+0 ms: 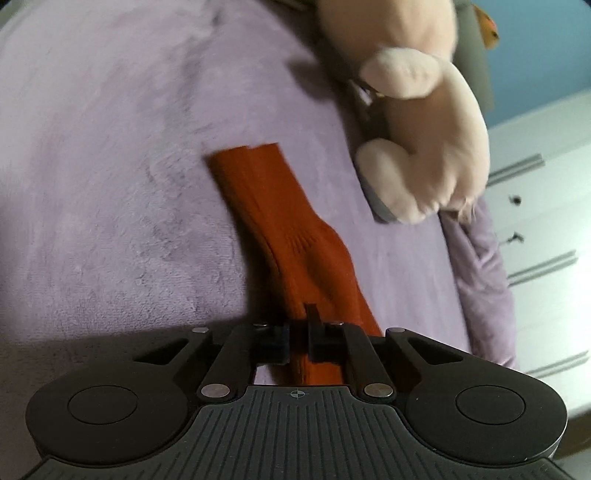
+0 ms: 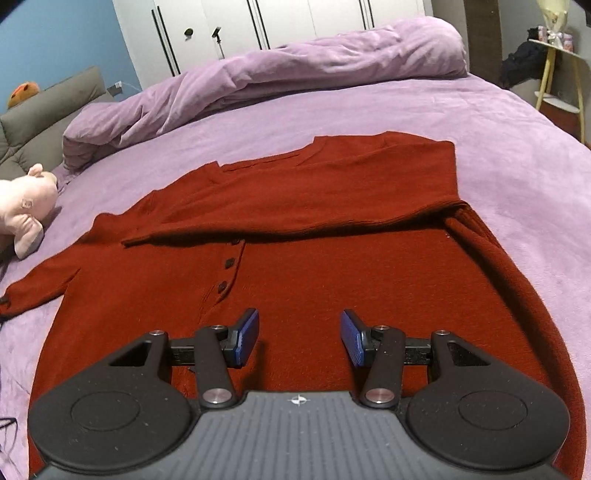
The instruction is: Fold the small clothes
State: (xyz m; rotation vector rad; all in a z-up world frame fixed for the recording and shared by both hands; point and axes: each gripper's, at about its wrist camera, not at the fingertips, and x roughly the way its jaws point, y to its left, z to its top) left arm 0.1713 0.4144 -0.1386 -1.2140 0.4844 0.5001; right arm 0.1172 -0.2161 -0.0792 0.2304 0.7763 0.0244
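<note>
A rust-red cardigan (image 2: 314, 280) lies flat on the purple bed cover (image 2: 517, 147), buttons (image 2: 229, 263) facing up. One sleeve (image 2: 295, 199) is folded across the chest. The other sleeve (image 2: 40, 288) stretches out to the left. In the left wrist view that sleeve (image 1: 295, 236) runs from its cuff at the far end back into my left gripper (image 1: 299, 332), which is shut on it near the shoulder end. My right gripper (image 2: 299, 338) hovers over the cardigan's lower body. It is open, and its blue pads (image 2: 247, 332) stand apart with nothing between them.
A pale pink plush toy (image 1: 424, 147) lies on the bed just beyond the sleeve, also visible at the left edge as the plush toy (image 2: 26, 210). A bunched purple duvet (image 2: 258, 74) lies along the far side. White wardrobe doors (image 2: 280, 22) stand behind, and a yellow side table (image 2: 554, 70) at the right.
</note>
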